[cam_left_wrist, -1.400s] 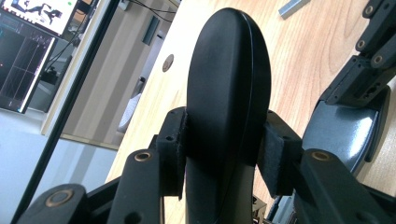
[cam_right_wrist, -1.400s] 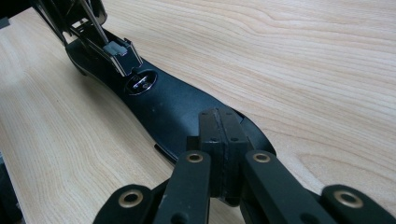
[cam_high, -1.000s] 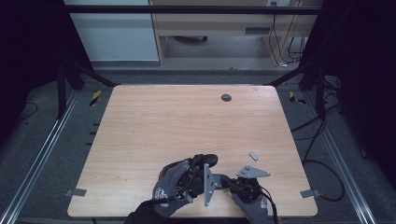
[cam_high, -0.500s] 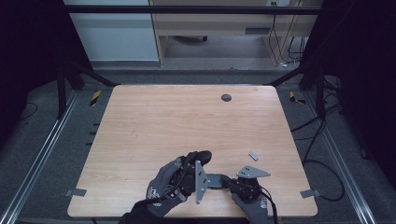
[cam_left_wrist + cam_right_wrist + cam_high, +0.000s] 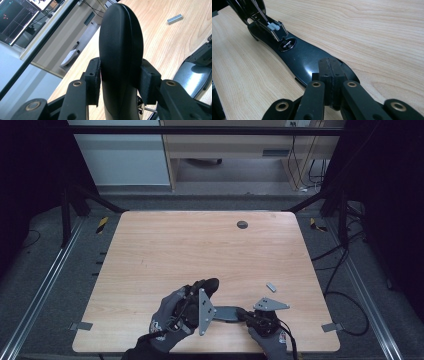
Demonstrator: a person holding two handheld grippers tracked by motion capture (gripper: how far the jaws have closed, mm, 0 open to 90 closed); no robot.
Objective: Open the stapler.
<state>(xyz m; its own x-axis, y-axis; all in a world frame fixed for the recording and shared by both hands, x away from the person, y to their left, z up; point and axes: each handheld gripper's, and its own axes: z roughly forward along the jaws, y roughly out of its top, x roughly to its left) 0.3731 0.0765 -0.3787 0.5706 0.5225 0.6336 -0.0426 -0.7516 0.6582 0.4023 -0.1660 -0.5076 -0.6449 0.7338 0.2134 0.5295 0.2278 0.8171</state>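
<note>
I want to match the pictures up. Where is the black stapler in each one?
High view: stapler lies near the front edge of the table.
Left gripper view: its raised top stands in the middle, pinched between the jaws.
Right gripper view: its base runs from centre to upper left.
Shared landmark: the wooden table.

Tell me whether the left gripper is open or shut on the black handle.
Shut on it: in the left gripper view both pads press against the sides of the black handle.
</note>
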